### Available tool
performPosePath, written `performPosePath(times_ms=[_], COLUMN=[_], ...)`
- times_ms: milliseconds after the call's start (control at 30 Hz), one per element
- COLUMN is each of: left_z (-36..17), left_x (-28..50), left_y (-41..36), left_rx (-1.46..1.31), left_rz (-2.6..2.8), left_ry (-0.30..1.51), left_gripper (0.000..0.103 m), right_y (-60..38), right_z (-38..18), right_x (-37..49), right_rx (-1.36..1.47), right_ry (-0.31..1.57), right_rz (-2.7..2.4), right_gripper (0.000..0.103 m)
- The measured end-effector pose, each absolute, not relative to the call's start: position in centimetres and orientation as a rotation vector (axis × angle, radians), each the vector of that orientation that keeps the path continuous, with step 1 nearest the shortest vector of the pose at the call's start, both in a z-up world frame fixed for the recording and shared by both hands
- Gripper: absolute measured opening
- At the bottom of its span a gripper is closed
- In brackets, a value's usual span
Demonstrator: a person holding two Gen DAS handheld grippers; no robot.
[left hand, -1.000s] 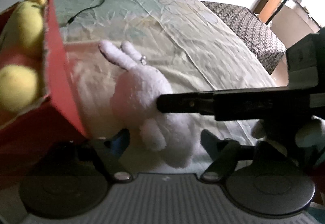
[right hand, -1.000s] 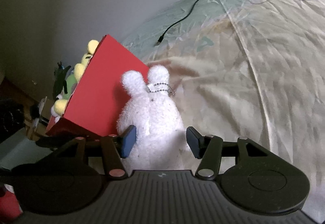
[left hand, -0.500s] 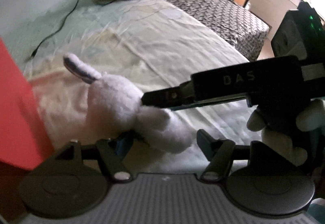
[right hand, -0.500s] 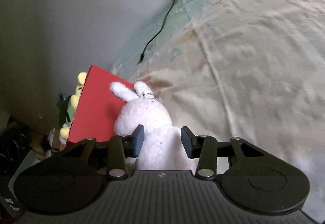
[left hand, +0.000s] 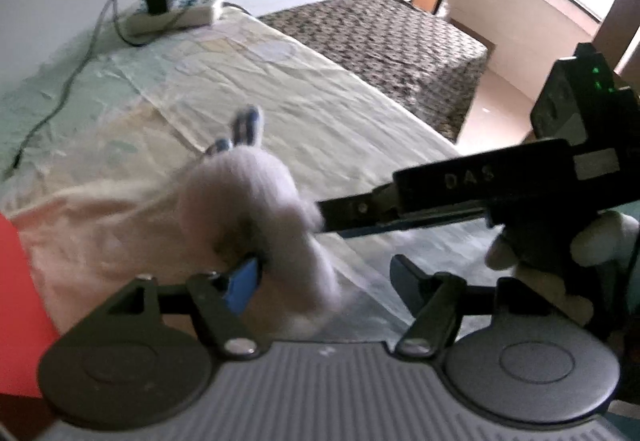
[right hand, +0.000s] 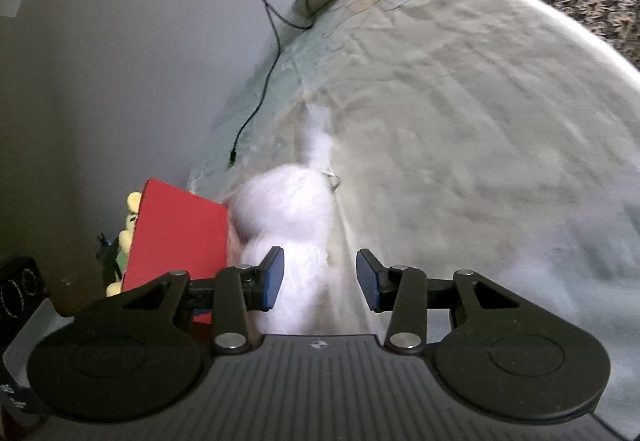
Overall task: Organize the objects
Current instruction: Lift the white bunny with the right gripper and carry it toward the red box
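White plush fills the middle of both of your views: the rabbit [left hand: 256, 209] is blurred, ears pointing away from you over the pale bedsheet [left hand: 328, 109]. Seen from your left wrist, your left gripper [left hand: 324, 281] stands wide open; the toy's lower body bulges across the blue pad of the left finger [left hand: 242, 285], while the right finger is well clear of it with bare sheet between. Your right gripper [left hand: 360, 207] reaches in from the right of that view, its black tip touching the rabbit's side. From the right wrist, your right gripper [right hand: 320, 277] is parted too: the rabbit [right hand: 288, 225] sits against the left pad [right hand: 272, 277], and a clear gap shows before the right pad. Neither tool visibly clamps the toy. The red box [right hand: 176, 233] stands just left of the rabbit, touching it, with yellow plush [right hand: 130, 217] peeking past its far edge. A power strip [left hand: 176, 11] with a charger lies at the far end of the sheet.
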State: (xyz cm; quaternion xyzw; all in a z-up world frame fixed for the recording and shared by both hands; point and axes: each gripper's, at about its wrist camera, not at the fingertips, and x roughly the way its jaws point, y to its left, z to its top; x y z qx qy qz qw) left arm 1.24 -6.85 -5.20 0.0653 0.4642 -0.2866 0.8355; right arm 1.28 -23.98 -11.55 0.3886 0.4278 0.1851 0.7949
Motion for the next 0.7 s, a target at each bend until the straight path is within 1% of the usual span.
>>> performPosePath(times_ms=[200,333,433,533,700], left_z=[-5.6,-5.3,-5.6,-6.1,-7.2], left_x=[1.4,2.1,2.9,3.4,4.2], left_y=[-6.6,-5.1,-4.3,-4.7,-5.9], left_rx=[0.125,0.054,0.002,-0.001,0.012], left_rz=[-0.581,-0.556,-0.537,-0.536,-0.54], left_ry=[1.002,1.01,1.028,1.049,1.075], left_gripper=[0.073,0.079,0.084,0.084,0.083], right_y=[-25.3,-26.2,-25.5,-24.1,-22.7], right_z=[-11.3,-11.4,-11.3,-11.6,-12.1], right_x=[0.9,0.9,1.3,1.9,3.2], right_rx=[0.848,0.904,0.885,0.84,0.857], right_ry=[0.87,0.833,0.846,0.872,0.883], right_rz=[0.323,0.323,0.348,0.372,0.422], right_gripper=[0.046,0.05,0.056,0.056,0.059])
